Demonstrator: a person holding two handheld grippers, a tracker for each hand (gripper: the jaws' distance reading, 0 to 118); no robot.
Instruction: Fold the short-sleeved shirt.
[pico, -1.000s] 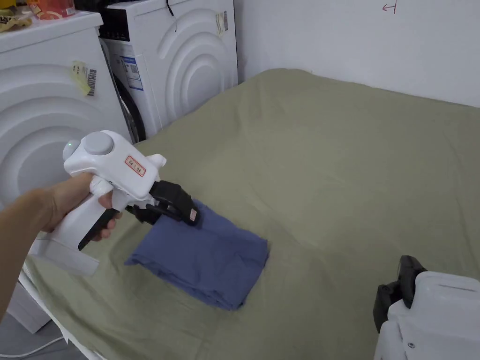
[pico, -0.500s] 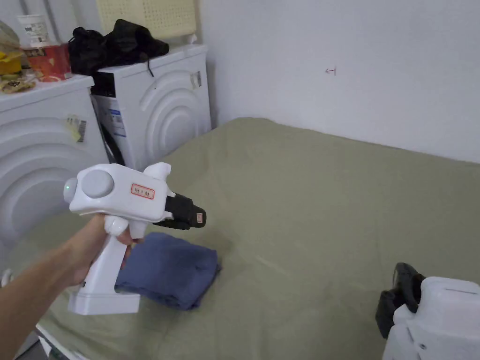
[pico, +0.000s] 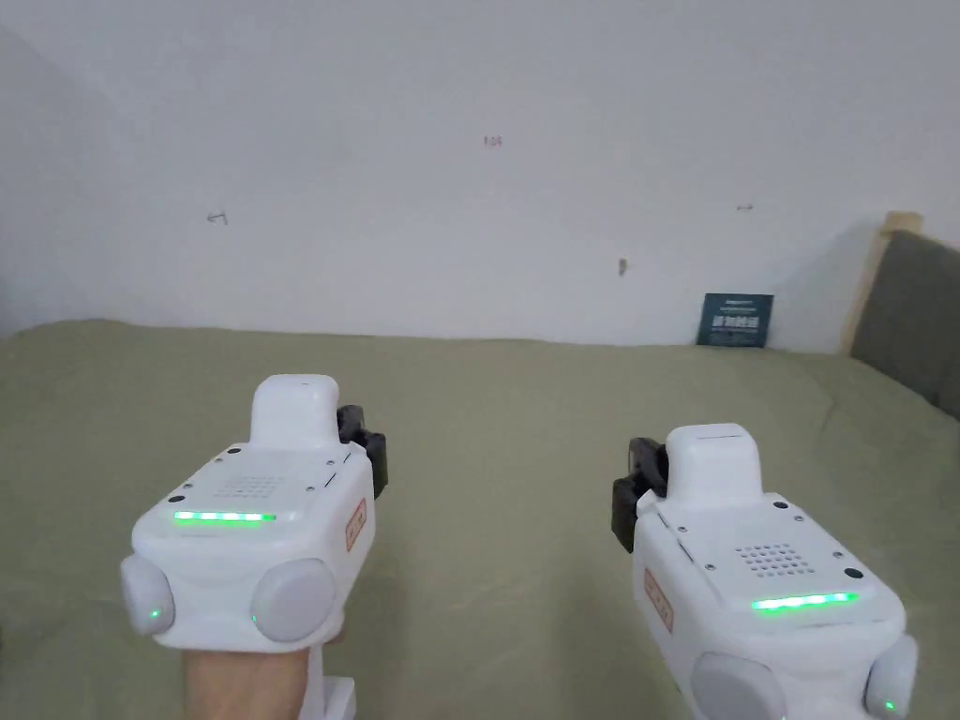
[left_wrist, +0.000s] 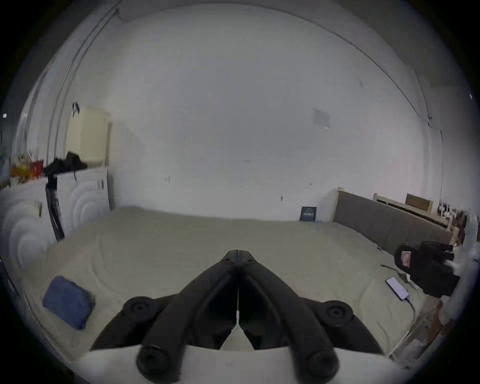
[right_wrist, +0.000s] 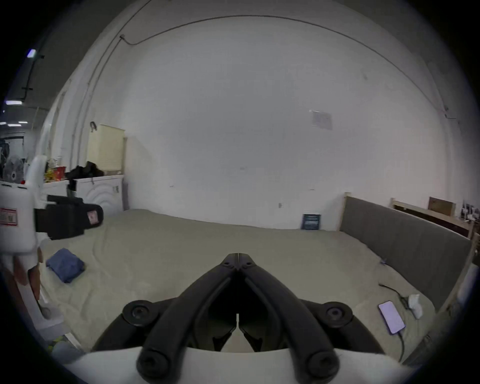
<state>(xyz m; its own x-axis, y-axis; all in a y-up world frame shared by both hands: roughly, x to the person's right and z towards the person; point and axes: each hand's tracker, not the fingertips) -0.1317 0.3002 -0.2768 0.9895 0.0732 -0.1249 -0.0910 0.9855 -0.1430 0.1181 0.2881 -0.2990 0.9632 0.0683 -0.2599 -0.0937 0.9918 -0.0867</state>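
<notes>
The blue short-sleeved shirt (left_wrist: 67, 301) lies folded into a small thick rectangle on the olive bed sheet (pico: 506, 403), near the bed's left front corner. It also appears in the right gripper view (right_wrist: 65, 264), with no gripper touching it. In the head view, hands hold my left gripper (pico: 366, 450) and right gripper (pico: 633, 487) side by side above the bed, pointing at the wall. My left gripper (left_wrist: 238, 253) has its jaws together with nothing between them. My right gripper (right_wrist: 238, 256) is shut and empty too.
Two white washing machines (left_wrist: 83, 197) stand at the bed's left side with dark clothes on top. A grey headboard (right_wrist: 405, 244) runs along the right. A phone (right_wrist: 391, 320) on a cable lies near it. A small dark card (pico: 736, 320) leans on the wall.
My left gripper has lifted away from the folded shirt and swung right. Both grippers are now raised side by side. The head camera has turned right, away from the shirt and washers.
</notes>
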